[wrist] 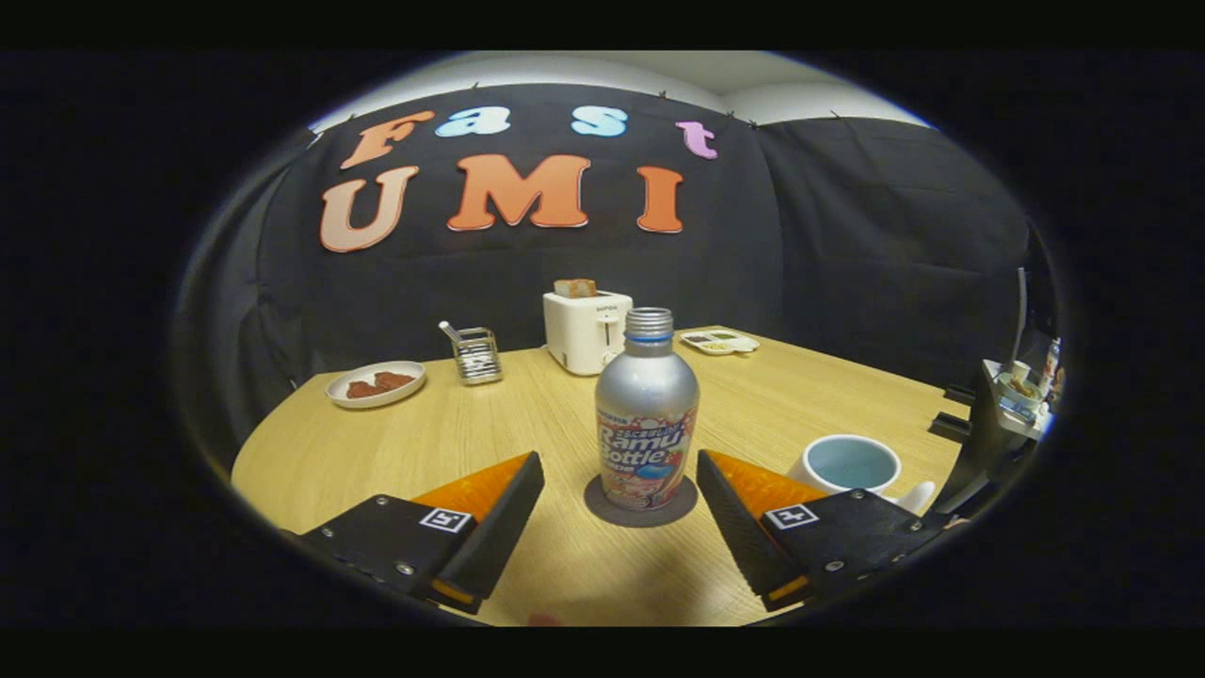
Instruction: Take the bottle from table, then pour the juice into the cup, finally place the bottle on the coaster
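A silver bottle (647, 414) with a printed label and no cap stands upright on a round dark coaster (640, 509) on the wooden table (527, 424). My gripper (619, 476) is open, its two fingers spread to either side of the bottle's base and apart from it. The bottle stands just ahead of the fingertips, between their lines. A white cup (850, 466) with a pale blue inside sits to the right of the bottle, just beyond the right finger (744, 508).
A white toaster (586, 330) with toast in it stands at the back behind the bottle. To its left are a clear holder (476, 355) with utensils and a white plate (375, 383) of brown food. A small tray (720, 342) lies back right. A stand (984, 433) rises past the table's right edge.
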Motion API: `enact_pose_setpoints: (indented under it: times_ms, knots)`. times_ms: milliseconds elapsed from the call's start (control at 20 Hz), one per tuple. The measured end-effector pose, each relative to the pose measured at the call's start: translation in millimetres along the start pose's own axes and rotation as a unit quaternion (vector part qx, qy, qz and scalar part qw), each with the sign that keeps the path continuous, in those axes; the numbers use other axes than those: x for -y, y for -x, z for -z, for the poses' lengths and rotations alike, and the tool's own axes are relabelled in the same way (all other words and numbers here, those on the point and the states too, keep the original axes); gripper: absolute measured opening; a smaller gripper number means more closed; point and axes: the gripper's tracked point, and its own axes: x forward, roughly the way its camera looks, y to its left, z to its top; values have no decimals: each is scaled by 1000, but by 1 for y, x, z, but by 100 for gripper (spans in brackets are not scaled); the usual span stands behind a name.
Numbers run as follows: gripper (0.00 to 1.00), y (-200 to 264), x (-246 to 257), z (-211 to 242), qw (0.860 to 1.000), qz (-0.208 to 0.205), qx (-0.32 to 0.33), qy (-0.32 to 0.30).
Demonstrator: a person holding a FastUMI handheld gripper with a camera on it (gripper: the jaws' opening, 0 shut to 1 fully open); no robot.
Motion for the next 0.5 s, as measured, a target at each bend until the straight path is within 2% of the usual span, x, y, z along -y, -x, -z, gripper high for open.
enact_pose_setpoints:
  times_ms: [150,500]
  knots:
    - [97,38,-10,-19,999,-24,36,-2]
    - [97,110,-48,-41,991,-89,87,42]
